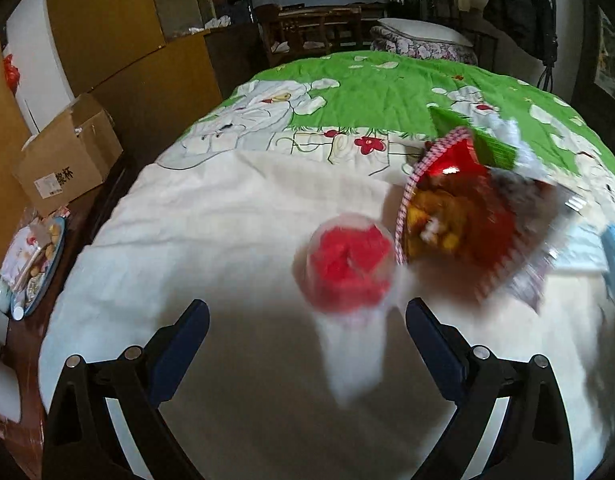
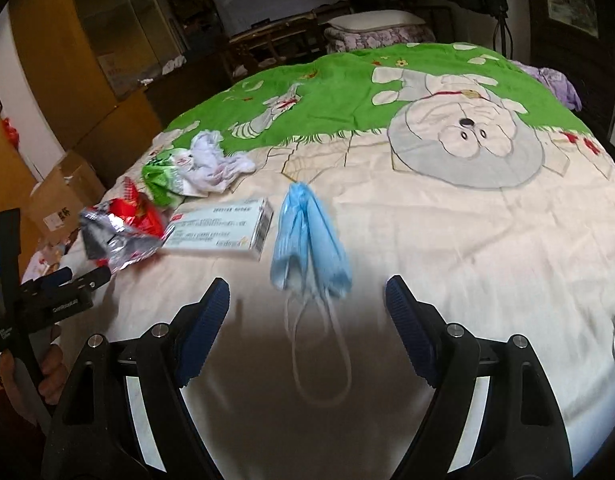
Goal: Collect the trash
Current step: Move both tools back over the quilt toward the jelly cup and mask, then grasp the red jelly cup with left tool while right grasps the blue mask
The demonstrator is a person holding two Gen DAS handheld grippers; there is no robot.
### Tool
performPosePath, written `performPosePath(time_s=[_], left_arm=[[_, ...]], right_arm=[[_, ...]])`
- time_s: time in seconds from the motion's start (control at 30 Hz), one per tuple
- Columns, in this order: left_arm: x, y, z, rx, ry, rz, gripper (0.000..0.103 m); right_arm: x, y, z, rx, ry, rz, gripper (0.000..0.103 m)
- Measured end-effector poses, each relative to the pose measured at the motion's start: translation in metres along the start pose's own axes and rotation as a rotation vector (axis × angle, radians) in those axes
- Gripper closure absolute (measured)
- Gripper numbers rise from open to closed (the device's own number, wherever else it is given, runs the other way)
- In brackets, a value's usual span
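Between open right fingers [image 2: 307, 312] — blue mask [image 2: 307, 236].

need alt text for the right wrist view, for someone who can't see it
Open right tongs hover over a bed, with a blue face mask lying just ahead between the tips. To its left lie a white box, a red foil wrapper, green packaging and crumpled tissue.
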State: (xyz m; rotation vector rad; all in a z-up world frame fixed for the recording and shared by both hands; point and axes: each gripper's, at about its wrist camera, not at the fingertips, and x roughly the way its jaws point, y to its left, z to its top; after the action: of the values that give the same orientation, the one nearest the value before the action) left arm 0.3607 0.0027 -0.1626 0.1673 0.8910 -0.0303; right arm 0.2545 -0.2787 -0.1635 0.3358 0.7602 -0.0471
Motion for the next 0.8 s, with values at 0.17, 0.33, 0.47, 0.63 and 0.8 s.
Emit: performPosePath(time_s=[0.17, 0.33, 0.47, 0.63, 0.8], left_arm=[[0.023, 0.004, 0.012, -0.040, 0.013, -0.030, 0.006], [0.029, 0.011, 0.015, -0.083, 0.007, -0.072, 0.006], [0.025, 0.014, 0.013, -0.100, -0.016, -0.074, 0.016], [0.011, 0.009, 0.007, -0.071, -0.077, -0.089, 0.046], [-0.011, 0.013, -0.008, -0.092, -0.110, -0.090, 0.046]], right_arm=[[0.022, 0.007, 0.008, -0.024, 0.026, -0.031, 0.024], [0.030, 0.008, 0.009, -0.024, 0.048, -0.034, 0.024], [0.029, 0.007, 0.009, -0.012, 0.041, -0.027, 0.024], [0.028, 0.007, 0.009, -0.015, 0.036, -0.035, 0.025], [0.027, 0.007, 0.009, -0.016, 0.032, -0.029, 0.027]])
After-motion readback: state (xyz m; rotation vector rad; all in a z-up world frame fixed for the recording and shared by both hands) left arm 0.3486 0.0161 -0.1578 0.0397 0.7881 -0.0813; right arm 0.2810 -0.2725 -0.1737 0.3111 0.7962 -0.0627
